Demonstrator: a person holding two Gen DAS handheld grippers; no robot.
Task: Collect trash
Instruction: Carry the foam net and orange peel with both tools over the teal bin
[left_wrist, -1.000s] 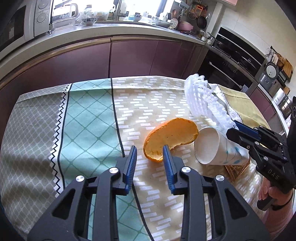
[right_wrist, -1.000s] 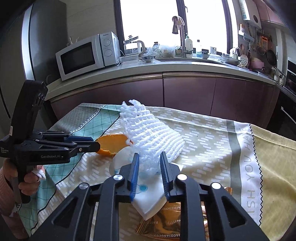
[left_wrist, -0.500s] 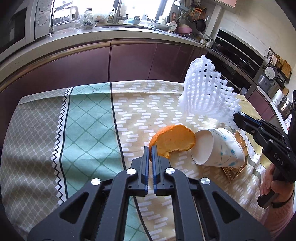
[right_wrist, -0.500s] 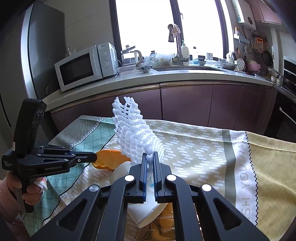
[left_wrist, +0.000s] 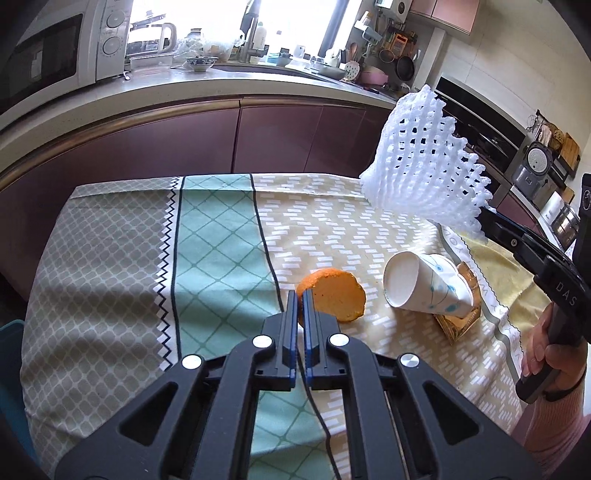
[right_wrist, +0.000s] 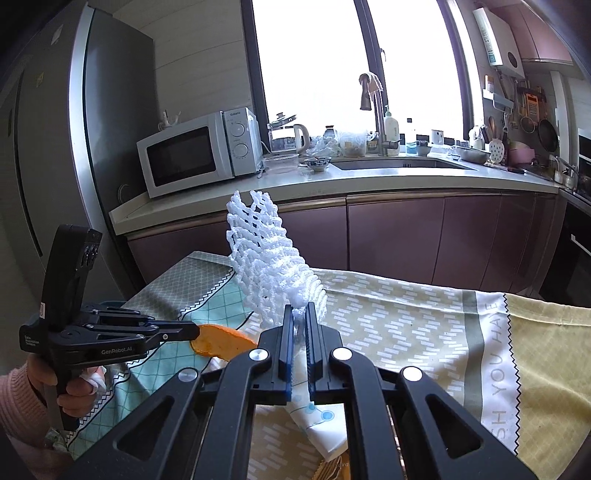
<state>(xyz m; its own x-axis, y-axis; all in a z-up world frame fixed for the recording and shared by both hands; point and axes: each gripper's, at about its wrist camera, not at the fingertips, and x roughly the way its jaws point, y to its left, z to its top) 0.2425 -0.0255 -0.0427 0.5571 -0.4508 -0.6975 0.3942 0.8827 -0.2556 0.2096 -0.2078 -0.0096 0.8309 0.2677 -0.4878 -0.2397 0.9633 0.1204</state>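
Note:
My left gripper (left_wrist: 300, 297) is shut on the edge of an orange peel (left_wrist: 334, 298) and holds it just above the patterned tablecloth (left_wrist: 221, 240). My right gripper (right_wrist: 300, 312) is shut on a white foam fruit net (right_wrist: 271, 266) and holds it up in the air; the net also shows in the left wrist view (left_wrist: 424, 166). A white paper cup (left_wrist: 421, 286) with blue dots lies on its side on the cloth, resting on a gold wrapper (left_wrist: 460, 321). The peel also shows in the right wrist view (right_wrist: 221, 341).
A kitchen counter (right_wrist: 369, 177) with a microwave (right_wrist: 192, 151) and sink runs behind the table. A fridge (right_wrist: 55, 184) stands at the left. Maroon cabinets (left_wrist: 258, 136) lie beyond the table's far edge. A blue bin edge (left_wrist: 9, 350) shows at the table's left.
Both grippers went from open to shut: the left on the orange peel, the right on the foam net. Both have lifted, the net now high above the cup.

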